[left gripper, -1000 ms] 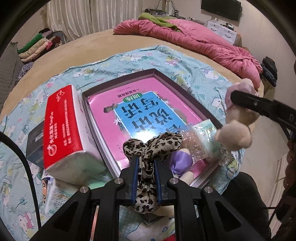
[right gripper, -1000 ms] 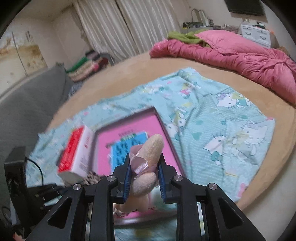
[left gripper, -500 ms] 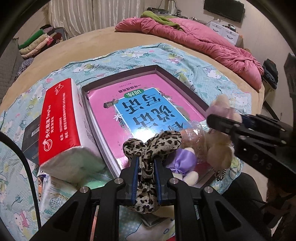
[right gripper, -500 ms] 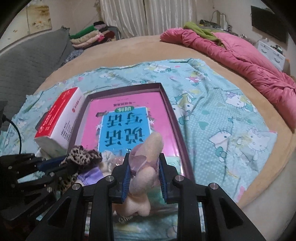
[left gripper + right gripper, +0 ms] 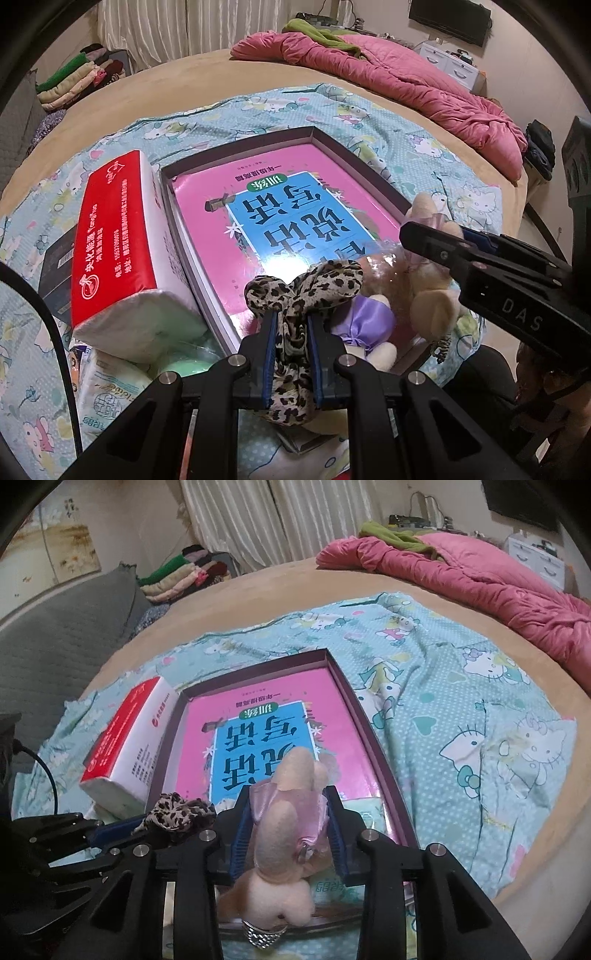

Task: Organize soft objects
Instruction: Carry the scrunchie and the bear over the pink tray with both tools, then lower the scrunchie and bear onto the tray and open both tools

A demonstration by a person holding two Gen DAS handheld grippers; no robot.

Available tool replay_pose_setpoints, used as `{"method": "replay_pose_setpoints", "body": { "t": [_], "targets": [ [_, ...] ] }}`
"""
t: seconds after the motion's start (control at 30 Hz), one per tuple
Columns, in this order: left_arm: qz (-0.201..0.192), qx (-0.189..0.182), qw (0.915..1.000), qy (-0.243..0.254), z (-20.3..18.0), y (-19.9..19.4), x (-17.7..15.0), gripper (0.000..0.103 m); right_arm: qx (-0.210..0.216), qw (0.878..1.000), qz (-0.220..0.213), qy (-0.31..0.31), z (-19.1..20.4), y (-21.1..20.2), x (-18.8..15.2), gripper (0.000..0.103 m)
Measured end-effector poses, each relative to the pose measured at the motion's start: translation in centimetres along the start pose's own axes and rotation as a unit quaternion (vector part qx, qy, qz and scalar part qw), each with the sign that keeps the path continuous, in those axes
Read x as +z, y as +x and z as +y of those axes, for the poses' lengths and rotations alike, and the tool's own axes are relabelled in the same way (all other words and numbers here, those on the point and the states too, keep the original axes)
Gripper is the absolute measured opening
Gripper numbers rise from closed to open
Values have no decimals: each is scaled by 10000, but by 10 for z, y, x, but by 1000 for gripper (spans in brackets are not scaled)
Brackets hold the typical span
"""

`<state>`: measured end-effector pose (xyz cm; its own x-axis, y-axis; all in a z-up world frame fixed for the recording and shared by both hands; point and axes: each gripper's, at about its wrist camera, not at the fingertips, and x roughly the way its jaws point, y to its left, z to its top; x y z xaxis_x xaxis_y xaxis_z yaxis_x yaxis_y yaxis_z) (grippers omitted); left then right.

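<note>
My left gripper point(image 5: 290, 325) is shut on a leopard-print scrunchie point(image 5: 303, 288) over the near end of a shallow dark box point(image 5: 354, 155) that holds a pink and blue book point(image 5: 280, 221). My right gripper point(image 5: 288, 801) is shut on a beige plush toy with a pink ribbon point(image 5: 284, 812), low over the box's near right corner; the right gripper also shows in the left wrist view point(image 5: 436, 240). A plush with a purple bow point(image 5: 364, 325) lies in the box beside the scrunchie, which also shows in the right wrist view point(image 5: 177, 812).
A red and white tissue pack point(image 5: 122, 236) leans against the box's left side. A tissue packet point(image 5: 107, 391) lies below it. The box sits on a teal cartoon-print sheet point(image 5: 461, 709) on a tan bed. A pink duvet point(image 5: 480, 572) lies at the far right.
My right gripper has moved down and left with the plush toy, from beside the bed edge to low over the box's near right corner. My left gripper has stayed still.
</note>
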<state>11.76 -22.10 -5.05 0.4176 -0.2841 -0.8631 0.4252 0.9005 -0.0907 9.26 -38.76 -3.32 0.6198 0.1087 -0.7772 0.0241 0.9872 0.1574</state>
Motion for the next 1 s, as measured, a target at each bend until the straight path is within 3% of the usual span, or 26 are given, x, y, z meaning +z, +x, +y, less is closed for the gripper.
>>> {"method": "replay_pose_setpoints", "body": {
  "t": [0.4,0.63,1.0],
  "targets": [
    [-23,-217,9998,-22,-2,-1,1,17,-1,9997,-188,134,-6,-9,1,48],
    [-49,-327,9994,-57,-4,-5,1,35,-60,9989,-327,323,-15,-17,1,52],
    [-156,-309,9994,76,-10,-16,0,55,-106,9971,-533,540,-23,-32,5,60]
  ]
}}
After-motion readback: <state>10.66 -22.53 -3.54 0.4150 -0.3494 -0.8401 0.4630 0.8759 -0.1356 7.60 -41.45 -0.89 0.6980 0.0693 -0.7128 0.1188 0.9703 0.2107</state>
